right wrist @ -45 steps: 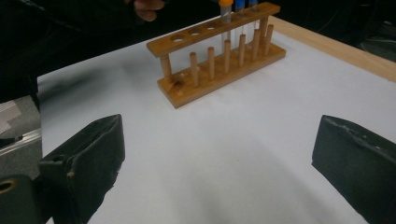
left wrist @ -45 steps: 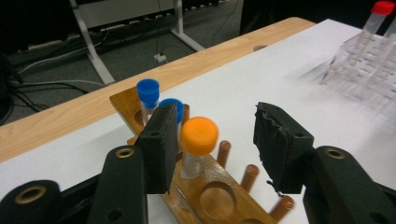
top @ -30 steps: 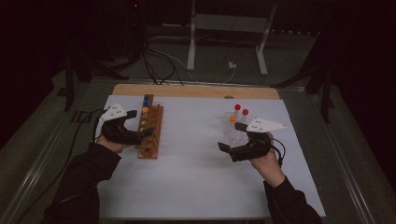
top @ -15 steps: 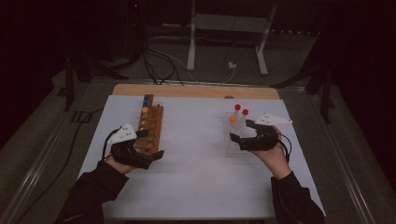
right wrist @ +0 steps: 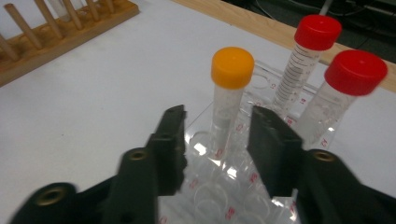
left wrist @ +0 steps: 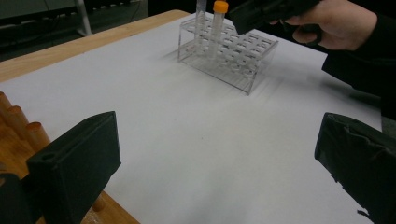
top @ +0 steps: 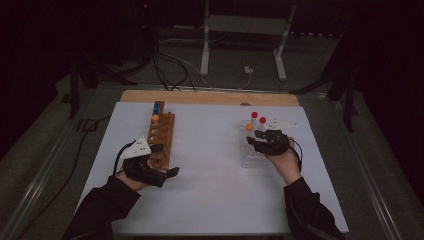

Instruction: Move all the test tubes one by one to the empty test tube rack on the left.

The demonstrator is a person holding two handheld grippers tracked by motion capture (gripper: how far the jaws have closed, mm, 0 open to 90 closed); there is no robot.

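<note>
Hands come in from six o'clock of the high view, each carrying a hand-held gripper; the left hand-held gripper (top: 159, 162) lies low at about eight o'clock on the white desk (top: 210, 190), its jaws wide apart with nothing between them, just beside the near end of the wooden rack (top: 162, 137); in the left gripper view the rack's pegs show at nine o'clock beside one jaw. Farther in, at about three o'clock, the right hand-held gripper (top: 257, 142) hangs over the clear tube rack (right wrist: 224, 186); its jaws have just been closing and now stand partly closed, one on each side of the orange-capped tube (right wrist: 229, 100), which stands upright in the clear rack; a thin gap shows on both sides, so the pads are not pressing it. Beyond it, toward one o'clock in the right gripper view, two red-capped tubes (right wrist: 313, 60) stand upright in the same rack; the desk's wooden edge (top: 210, 97) lies at twelve o'clock.
</note>
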